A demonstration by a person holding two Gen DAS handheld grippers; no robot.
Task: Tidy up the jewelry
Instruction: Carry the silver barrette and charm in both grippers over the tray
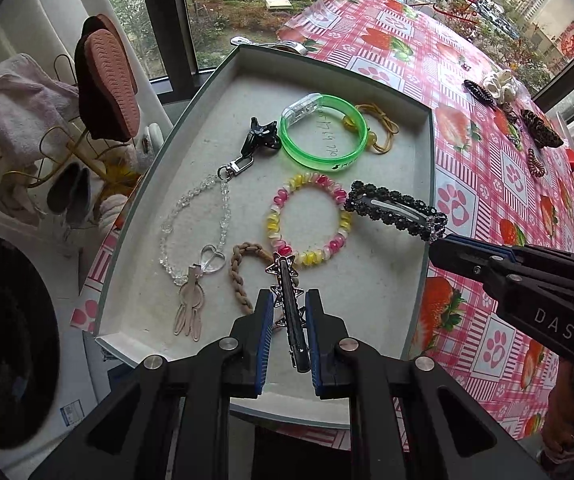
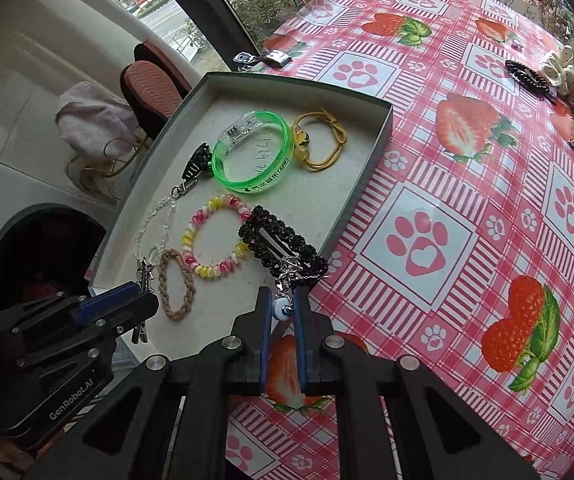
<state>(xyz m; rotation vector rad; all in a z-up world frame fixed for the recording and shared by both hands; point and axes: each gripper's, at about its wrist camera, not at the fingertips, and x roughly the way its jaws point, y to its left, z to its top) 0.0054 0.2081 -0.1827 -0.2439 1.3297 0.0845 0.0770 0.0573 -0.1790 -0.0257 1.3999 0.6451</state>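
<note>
Left wrist view: the left gripper [image 1: 289, 312] has its jaws clenched on a star-studded hair clip [image 1: 287, 280], which points toward 12 o'clock over the tray [image 1: 223, 80].

Right wrist view: the right gripper [image 2: 283, 304] jaws grasp a black beaded hair clip [image 2: 279, 240] by its dangling charm, above the tray's 3 o'clock wall on the counter [image 2: 467, 200].

Shallow grey tray [image 1: 191, 108] holding a green bangle [image 1: 323, 136], yellow cord [image 1: 379, 128], pink-and-yellow bead bracelet [image 1: 307, 220], clear bead chain [image 1: 195, 224] and braided tan loop [image 1: 243, 276]. A black beaded snap clip [image 1: 395, 208] (held at one end) hangs above the tray's right edge; a star-studded clip [image 1: 289, 300] stands lengthwise over the near end.
</note>
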